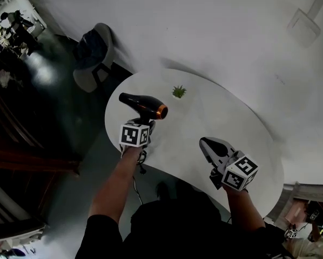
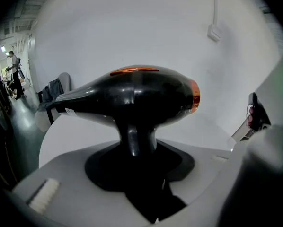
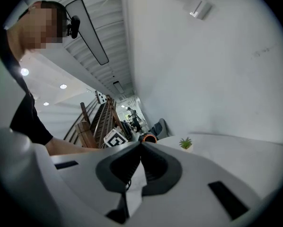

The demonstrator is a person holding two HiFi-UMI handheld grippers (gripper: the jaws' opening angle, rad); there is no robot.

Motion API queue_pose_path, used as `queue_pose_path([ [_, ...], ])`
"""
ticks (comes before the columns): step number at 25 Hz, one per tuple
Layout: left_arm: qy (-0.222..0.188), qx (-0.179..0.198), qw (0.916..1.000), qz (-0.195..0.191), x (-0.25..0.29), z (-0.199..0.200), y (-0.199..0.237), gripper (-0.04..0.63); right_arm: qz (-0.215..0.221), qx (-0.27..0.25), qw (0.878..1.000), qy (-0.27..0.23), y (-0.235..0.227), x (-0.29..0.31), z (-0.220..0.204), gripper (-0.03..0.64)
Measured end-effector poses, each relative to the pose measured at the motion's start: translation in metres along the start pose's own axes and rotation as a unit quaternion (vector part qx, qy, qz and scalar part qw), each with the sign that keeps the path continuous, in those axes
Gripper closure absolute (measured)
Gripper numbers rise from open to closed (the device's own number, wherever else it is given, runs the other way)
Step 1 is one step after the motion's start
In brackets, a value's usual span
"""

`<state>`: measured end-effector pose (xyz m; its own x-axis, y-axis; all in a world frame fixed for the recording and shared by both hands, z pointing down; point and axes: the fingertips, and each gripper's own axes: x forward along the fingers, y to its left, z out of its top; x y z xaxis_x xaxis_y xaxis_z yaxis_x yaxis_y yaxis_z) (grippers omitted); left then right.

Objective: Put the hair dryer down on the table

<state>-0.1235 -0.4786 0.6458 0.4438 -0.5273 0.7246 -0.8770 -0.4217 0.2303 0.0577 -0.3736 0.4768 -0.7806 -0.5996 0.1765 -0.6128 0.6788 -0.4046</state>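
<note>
While the hair dryer (image 1: 144,106) is carried over the round white table (image 1: 226,109), it is gripped by its handle in the left gripper (image 1: 147,123). The jaws of that gripper are clamped on the black stem just below the body. By this hold the barrel is kept level and crosswise above the jaws. Its orange-ringed end is turned toward the small potted plant (image 1: 179,91), and its narrow end toward the table's left edge. The dryer is judged not yet set down, since it appears clear of the surface. The right gripper (image 1: 209,146) is held well apart from it, over the near right part of the table. Its jaws are closed together on nothing, so the placing area is left unobstructed.
</note>
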Motion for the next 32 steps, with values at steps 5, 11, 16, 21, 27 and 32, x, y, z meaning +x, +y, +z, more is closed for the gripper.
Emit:
queue_pose_path([
  [5,0.037,0.012,0.9992,0.006,0.028,-0.006,0.0,0.42,-0.009,0.011,1.0,0.005,-0.012,-0.005,-0.008,0.604],
  [11,0.076,0.013,0.997,0.008,0.054,-0.017,0.0,0.42,-0.019,0.018,1.0,0.012,-0.026,-0.011,-0.012,0.604],
  [16,0.11,0.018,0.9936,0.016,0.072,-0.025,0.004,0.419,-0.025,0.022,0.999,0.015,-0.033,-0.015,-0.014,0.604],
  [21,0.143,0.02,0.9893,0.024,0.085,-0.035,0.01,0.419,-0.03,0.026,0.999,0.015,-0.039,-0.017,-0.015,0.604],
  [27,0.162,0.03,0.9856,0.038,0.093,-0.045,0.016,0.416,-0.037,0.025,0.999,0.016,-0.038,-0.018,-0.014,0.604],
  [32,0.17,0.045,0.9835,0.044,0.098,-0.048,0.018,0.411,-0.045,0.024,0.999,0.016,-0.039,-0.021,-0.014,0.604],
])
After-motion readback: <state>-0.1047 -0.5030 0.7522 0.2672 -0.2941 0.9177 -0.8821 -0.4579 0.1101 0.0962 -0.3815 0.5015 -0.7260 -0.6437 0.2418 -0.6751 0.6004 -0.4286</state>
